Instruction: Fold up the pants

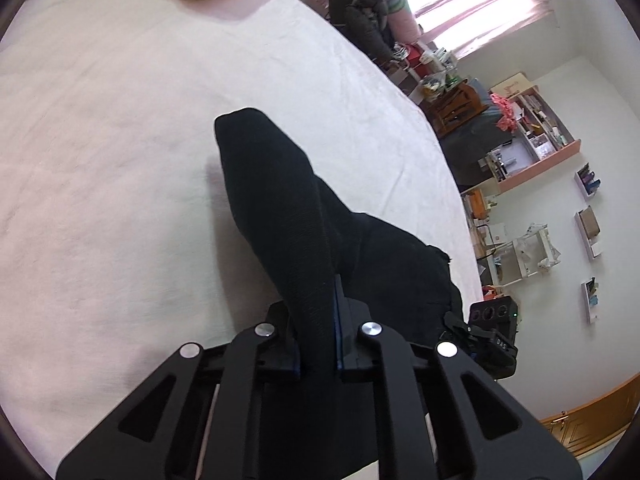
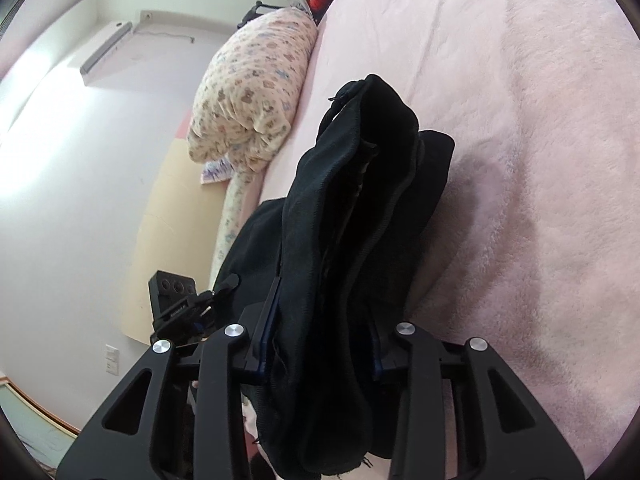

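Left wrist view: my left gripper (image 1: 320, 336) is clamped tight on a thin fold of the black pants (image 1: 280, 200), lifted off the pink blanket (image 1: 100, 160). I see the right gripper's body (image 1: 494, 332) at the garment's far side. Wall shelves (image 1: 536, 140) hold small items too small to identify. Right wrist view: my right gripper (image 2: 324, 344) pinches a thick bunch of the pants (image 2: 360, 200), pads pressing both sides. A floral pillow (image 2: 252, 92) lies at the bed edge; the bundled cloth blocks my view ahead.
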### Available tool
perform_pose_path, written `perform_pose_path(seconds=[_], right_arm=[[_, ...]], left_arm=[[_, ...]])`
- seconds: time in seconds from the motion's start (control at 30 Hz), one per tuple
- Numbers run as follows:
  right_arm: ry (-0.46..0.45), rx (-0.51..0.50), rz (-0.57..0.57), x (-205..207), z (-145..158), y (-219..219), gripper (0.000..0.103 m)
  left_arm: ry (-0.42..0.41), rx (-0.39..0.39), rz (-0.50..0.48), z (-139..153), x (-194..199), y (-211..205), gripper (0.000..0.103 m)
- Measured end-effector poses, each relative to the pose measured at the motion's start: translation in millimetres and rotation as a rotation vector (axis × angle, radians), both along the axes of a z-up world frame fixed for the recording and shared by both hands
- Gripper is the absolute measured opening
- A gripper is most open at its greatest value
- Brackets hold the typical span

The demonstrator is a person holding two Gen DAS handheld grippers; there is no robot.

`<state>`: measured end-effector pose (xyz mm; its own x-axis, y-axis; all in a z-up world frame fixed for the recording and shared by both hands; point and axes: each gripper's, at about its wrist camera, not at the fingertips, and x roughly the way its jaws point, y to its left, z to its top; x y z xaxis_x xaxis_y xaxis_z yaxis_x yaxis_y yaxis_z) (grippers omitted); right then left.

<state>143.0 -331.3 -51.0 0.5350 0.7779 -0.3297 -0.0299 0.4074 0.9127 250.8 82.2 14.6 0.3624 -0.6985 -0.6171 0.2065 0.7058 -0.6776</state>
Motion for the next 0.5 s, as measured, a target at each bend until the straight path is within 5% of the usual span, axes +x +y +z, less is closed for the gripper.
perform_pose_path(seconds=[0.33, 0.5], right_arm=[[-0.136, 0.059, -0.146, 1.2, 35.4, -46.1, 0.036], [-0.164, 0.051, -0.212, 14.7, 35.8, -65.8, 0.036]], left_arm=[[-0.073, -0.096, -0.024, 16.1, 15.5, -43.6, 0.010], [-0.091, -0.085, -0.019, 11.7, 33.5, -67.2, 0.010]])
